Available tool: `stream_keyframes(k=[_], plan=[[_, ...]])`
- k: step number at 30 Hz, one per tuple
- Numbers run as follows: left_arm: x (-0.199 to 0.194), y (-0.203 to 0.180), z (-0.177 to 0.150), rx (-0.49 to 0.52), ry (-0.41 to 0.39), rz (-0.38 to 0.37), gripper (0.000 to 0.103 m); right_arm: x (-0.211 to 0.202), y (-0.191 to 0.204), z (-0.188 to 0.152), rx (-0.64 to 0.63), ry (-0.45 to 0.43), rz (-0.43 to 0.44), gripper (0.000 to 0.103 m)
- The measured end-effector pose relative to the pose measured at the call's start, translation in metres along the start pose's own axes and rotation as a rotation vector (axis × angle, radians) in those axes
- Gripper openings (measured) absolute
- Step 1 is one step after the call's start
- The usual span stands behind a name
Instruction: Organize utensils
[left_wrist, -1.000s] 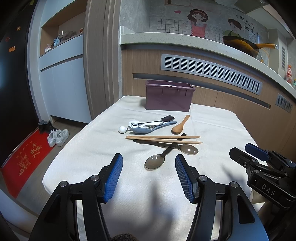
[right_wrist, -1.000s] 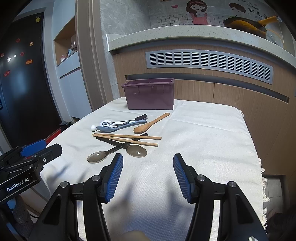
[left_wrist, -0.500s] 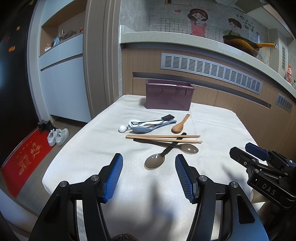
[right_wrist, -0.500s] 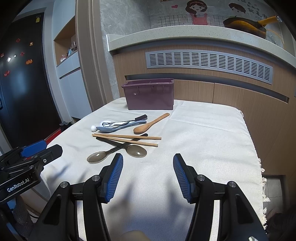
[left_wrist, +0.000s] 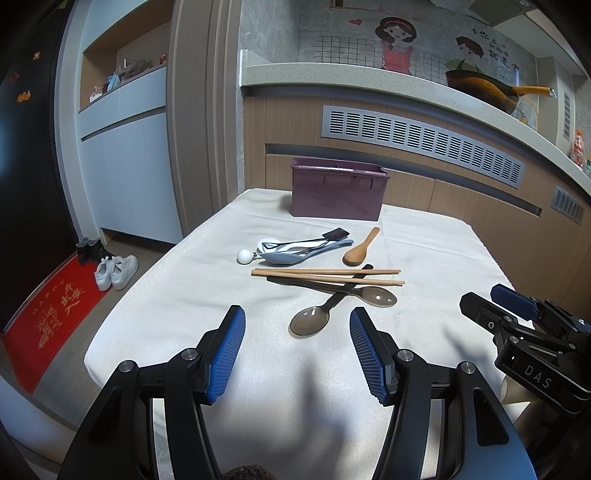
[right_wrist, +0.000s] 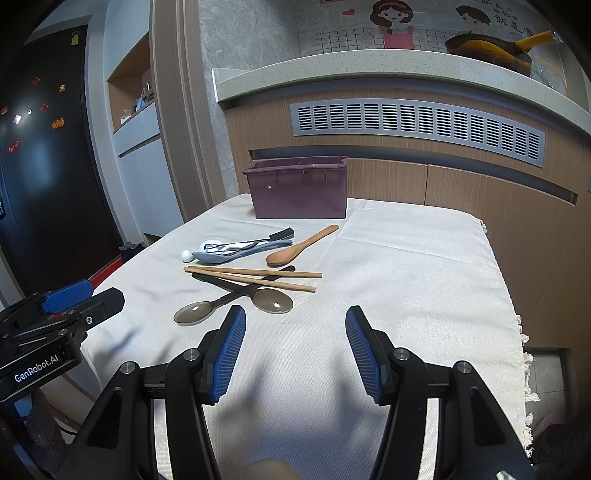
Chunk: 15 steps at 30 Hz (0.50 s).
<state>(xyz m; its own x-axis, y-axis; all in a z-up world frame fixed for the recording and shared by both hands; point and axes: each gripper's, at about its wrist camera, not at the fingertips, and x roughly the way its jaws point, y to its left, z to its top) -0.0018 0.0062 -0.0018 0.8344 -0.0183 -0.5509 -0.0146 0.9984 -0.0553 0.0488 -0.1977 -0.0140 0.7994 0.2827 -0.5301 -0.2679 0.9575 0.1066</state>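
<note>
Utensils lie loose on the white-clothed table (left_wrist: 184, 295): two dark translucent spoons (left_wrist: 308, 321) (right_wrist: 275, 301), a pair of wooden chopsticks (left_wrist: 325, 275) (right_wrist: 255, 277) across them, a wooden spoon (left_wrist: 360, 247) (right_wrist: 299, 247), and a pile with a grey-blue spoon (left_wrist: 295, 254) (right_wrist: 236, 251) and a white-ball-ended tool. A purple bin (left_wrist: 338, 188) (right_wrist: 301, 188) stands behind them. My left gripper (left_wrist: 295, 349) is open and empty, just short of the near spoon. My right gripper (right_wrist: 293, 349) is open and empty, in front of the spoons.
A wooden counter front with a grey vent (left_wrist: 424, 142) rises behind the table. The table's left edge drops to a floor with white shoes (left_wrist: 116, 271) and a red mat (left_wrist: 48, 314). The right table edge (right_wrist: 513, 314) has fringe.
</note>
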Motion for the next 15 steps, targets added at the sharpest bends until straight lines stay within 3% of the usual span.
stream_keyframes(k=[9,15], plan=[[0.02,0.016,0.025,-0.019,0.002,-0.001,0.06,0.011,-0.005,0.018,-0.05,0.005,-0.019,0.053],[0.063,0.037,0.06,0.005,0.053,-0.092,0.06,0.047,-0.005,0.05,-0.145,0.039,-0.048,0.049]])
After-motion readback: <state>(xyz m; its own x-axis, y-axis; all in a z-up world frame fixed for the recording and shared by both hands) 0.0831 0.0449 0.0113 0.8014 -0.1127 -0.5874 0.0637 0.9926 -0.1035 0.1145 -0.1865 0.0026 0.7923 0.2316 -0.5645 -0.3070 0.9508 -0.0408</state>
